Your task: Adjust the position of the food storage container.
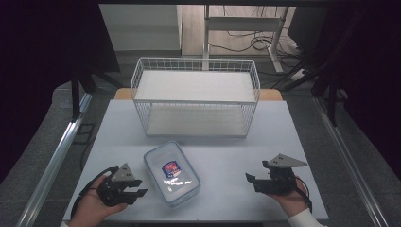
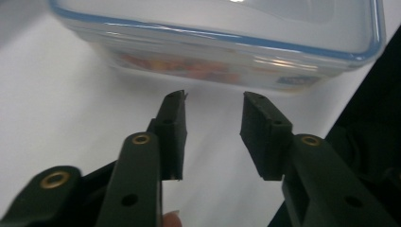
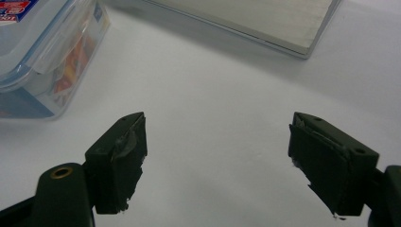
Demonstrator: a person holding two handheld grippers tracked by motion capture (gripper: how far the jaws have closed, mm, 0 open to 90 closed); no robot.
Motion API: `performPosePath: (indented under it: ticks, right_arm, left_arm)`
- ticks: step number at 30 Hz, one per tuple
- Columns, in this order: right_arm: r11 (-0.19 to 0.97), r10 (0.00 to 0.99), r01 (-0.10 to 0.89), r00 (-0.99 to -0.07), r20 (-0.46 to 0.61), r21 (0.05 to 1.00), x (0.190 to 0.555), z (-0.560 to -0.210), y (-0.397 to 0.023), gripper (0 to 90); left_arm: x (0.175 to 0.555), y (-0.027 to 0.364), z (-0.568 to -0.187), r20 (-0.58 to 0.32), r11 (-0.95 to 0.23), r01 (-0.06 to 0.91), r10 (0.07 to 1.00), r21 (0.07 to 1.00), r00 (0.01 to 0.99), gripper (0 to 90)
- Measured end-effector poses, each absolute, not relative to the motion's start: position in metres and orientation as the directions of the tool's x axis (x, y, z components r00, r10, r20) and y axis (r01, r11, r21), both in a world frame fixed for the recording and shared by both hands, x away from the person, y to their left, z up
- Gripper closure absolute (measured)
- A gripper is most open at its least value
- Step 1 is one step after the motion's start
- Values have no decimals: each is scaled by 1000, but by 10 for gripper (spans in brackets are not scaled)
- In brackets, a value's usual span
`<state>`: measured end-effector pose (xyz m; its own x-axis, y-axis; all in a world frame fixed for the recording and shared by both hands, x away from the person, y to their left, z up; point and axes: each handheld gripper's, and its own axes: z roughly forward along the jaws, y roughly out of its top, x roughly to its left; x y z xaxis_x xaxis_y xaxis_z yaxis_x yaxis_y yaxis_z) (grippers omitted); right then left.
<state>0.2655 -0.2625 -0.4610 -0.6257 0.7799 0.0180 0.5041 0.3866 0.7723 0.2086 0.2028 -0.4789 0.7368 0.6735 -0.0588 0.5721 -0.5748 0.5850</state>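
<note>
container (image 1: 171, 174): clear glossy plastic, blue-edged lid, printed paper label on top
table (image 1: 227, 156): smooth matt white surface
basket shelf (image 1: 196, 97): white-coated wire, matt pale boards
left gripper (image 2: 213, 109): matt black plastic, rubbery pads, brass-coloured rivets
right gripper (image 3: 217, 127): pads looked worn, rough-edged

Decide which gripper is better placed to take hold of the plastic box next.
Left. The left gripper sits close beside the box, jaws aimed at its side; the right gripper is farther off.

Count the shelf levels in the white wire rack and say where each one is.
2. The wire rack at the table's far side has an upper shelf level with its basket rim and a lower shelf just above the table. None seems hidden.
</note>
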Motion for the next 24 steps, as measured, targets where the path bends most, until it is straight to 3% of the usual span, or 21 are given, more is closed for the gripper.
performPosePath:
  ticks: [13,24]
  right_arm:
    - [395,785,509,-620,7,765,265,-463,-263,205]
    - [395,788,511,-616,5,763,266,-463,-265,205]
  left_arm:
    - [213,171,-496,-95,-656,556,600,510,794,891]
    - [211,161,-498,-126,-646,554,584,526,802,895]
